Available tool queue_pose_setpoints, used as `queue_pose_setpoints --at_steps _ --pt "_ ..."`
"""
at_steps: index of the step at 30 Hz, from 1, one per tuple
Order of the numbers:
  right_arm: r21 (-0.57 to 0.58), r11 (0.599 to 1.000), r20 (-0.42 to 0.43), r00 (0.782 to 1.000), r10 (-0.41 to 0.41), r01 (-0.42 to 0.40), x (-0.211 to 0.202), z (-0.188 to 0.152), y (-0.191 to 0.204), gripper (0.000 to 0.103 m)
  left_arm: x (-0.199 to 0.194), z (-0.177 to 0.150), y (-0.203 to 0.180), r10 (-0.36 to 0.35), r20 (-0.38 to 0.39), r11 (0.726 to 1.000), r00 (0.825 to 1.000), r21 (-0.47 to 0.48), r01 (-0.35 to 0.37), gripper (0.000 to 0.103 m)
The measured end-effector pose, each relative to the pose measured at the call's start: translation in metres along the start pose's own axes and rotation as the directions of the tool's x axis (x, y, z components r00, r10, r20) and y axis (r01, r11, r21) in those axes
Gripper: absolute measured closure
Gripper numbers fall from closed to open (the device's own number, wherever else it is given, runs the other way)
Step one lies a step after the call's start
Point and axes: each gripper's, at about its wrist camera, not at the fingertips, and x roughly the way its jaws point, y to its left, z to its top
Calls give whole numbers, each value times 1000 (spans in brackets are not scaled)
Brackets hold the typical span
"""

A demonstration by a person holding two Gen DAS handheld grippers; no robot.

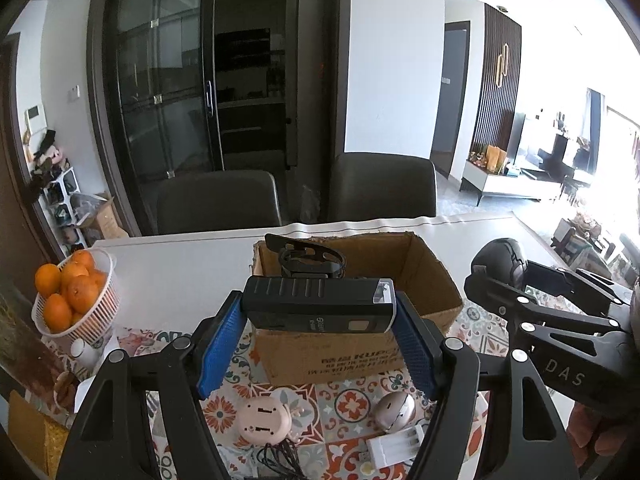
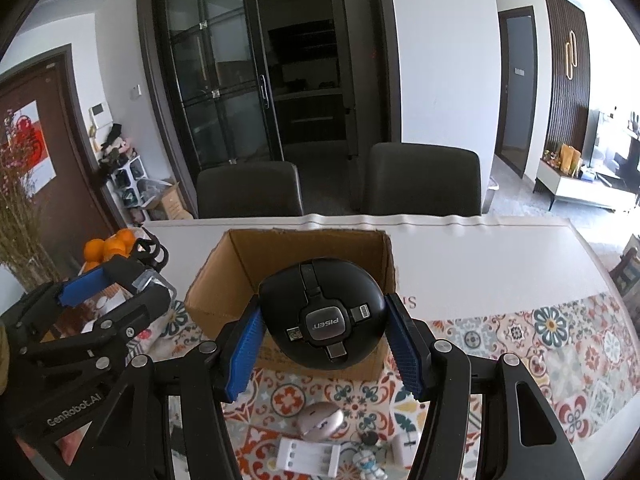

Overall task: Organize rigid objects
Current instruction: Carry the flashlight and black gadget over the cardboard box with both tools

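My left gripper (image 1: 320, 320) is shut on a black bike light (image 1: 320, 304) with a strap mount on top, held above the near wall of an open cardboard box (image 1: 432, 280). My right gripper (image 2: 322, 328) is shut on a round black PISEN cable hub (image 2: 322, 316), held over the same box's near wall (image 2: 224, 280). The right gripper also shows at the right of the left wrist view (image 1: 520, 280), and the left gripper at the left of the right wrist view (image 2: 112, 292).
A white basket of oranges (image 1: 76, 300) stands left on the table. On the patterned cloth (image 2: 560, 340) below lie a pink device (image 1: 264, 420), a silver mouse (image 2: 322, 420), a white battery charger (image 2: 308, 456) and a small figurine (image 2: 368, 464). Two dark chairs (image 2: 424, 180) stand behind the table.
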Motion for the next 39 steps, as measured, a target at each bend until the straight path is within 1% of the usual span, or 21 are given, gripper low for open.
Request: queue_pose_setpoints --at_steps 5,9,11,13,17,21,25,31,34,39 --pt "5 1000 -23 1000 8 -8 11 13 -3 44 15 14 4 -13 -34 1000 999 4 13 31" --pt "3 1000 -61 998 15 -15 25 23 -5 44 25 26 6 -19 -67 1000 998 8 20 31" --pt "3 1000 -83 996 20 -20 33 29 -7 44 32 31 9 -7 -76 1000 997 16 8 31" --pt "-3 1000 -96 995 17 -17 40 35 -7 44 37 36 9 -11 -90 1000 996 20 13 31" --pt "-5 1000 -136 990 20 -21 57 47 -8 44 52 45 13 -11 -127 1000 992 27 15 31" --pt "0 1000 -184 983 24 -25 74 56 -11 44 69 52 15 -23 -175 999 984 25 28 31" --pt "9 999 -241 970 40 -39 93 62 -13 44 89 58 17 -35 -232 999 972 15 40 31" --pt "21 998 -335 940 60 -56 123 64 -18 44 114 65 14 -32 -295 999 955 29 42 31" --pt "37 997 -376 924 73 -64 136 62 -22 44 127 67 13 -29 -328 999 944 33 43 31" --pt "59 996 -433 897 85 -66 155 58 -26 44 148 66 12 -35 -393 999 919 22 47 31"
